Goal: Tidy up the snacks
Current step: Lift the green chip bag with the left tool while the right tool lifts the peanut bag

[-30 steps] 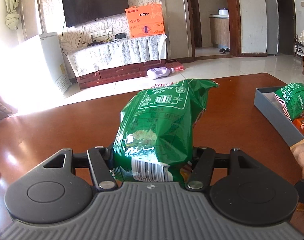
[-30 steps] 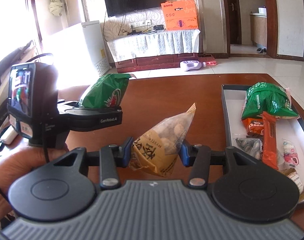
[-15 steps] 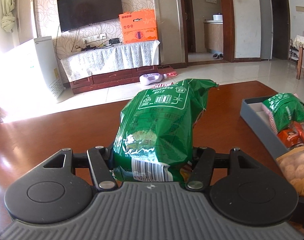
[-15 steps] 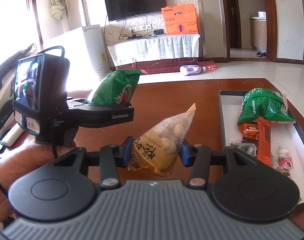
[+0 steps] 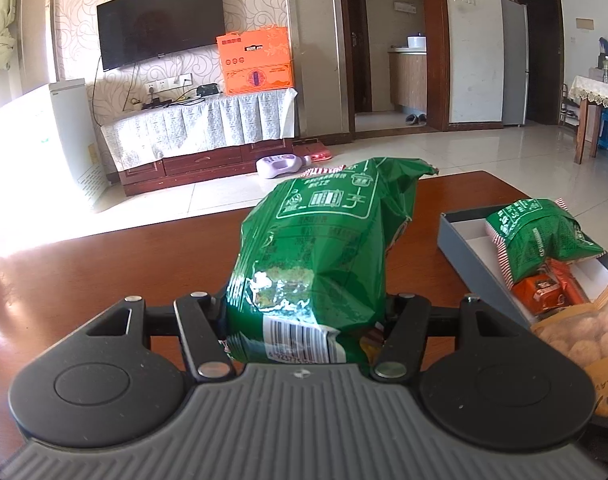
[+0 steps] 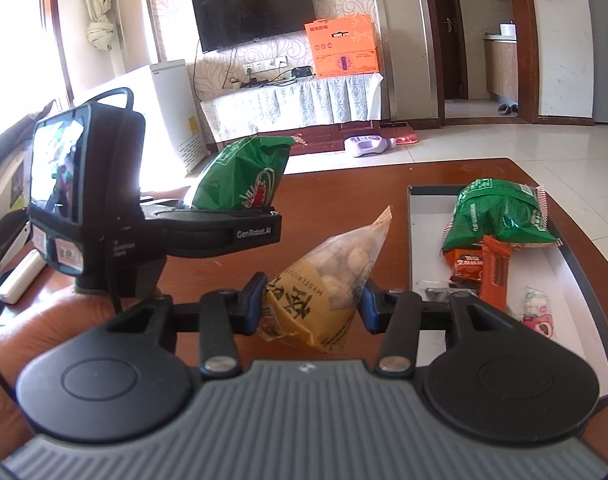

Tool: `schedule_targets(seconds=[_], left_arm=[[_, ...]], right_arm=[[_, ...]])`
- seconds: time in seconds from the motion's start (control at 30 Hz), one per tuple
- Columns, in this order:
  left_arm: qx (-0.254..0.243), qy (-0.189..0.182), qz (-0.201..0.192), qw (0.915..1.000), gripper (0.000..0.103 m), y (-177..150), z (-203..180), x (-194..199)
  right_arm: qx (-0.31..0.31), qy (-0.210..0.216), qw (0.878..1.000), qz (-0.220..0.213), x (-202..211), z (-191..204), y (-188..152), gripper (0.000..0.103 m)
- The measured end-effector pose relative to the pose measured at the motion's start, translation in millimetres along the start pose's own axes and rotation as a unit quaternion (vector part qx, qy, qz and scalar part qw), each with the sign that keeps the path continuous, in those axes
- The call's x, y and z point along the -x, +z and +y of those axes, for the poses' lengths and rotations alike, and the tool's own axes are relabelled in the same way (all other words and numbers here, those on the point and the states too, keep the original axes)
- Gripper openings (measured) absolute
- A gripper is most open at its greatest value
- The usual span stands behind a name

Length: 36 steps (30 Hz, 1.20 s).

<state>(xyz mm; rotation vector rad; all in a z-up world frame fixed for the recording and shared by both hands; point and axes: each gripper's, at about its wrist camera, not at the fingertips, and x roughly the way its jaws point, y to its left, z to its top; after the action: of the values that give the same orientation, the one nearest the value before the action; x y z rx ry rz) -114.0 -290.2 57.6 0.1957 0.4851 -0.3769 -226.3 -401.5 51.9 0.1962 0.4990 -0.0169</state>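
i see left gripper (image 5: 304, 320) clenched on crinkly green foil snack bag (image 5: 320, 252), right gripper (image 6: 310, 306) on yellow nut pouch (image 6: 324, 280); risk: bags colliding over crowded grey tray (image 6: 432, 240) at right of frame.

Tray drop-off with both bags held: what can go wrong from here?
1. The tray far end already holds a green packet and orange packets; little bare floor shows, so a bag may land on them.
2. The left gripper pinches the puffy green bag only at its bottom edge; it could slip.
3. The right gripper with the yellow bag sits close beside the left; they could collide.
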Motion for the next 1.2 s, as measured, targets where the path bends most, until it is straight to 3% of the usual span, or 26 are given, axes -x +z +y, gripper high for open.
schedule_targets(seconds=[0.83,1.2], left_arm=[[-0.011,-0.042,-0.007,0.999,0.066,9.1,-40.3,1.1],[-0.012,-0.072,-0.009,0.9973,0.066,12.8,-68.7,-1.8]], right_arm=[[-0.009,-0.022,1.0,-0.004,8.8,-17.4,-2.2,0.05],[-0.014,-0.05,0.999,-0.009,13.1,-34.2,-3.5,0.05]])
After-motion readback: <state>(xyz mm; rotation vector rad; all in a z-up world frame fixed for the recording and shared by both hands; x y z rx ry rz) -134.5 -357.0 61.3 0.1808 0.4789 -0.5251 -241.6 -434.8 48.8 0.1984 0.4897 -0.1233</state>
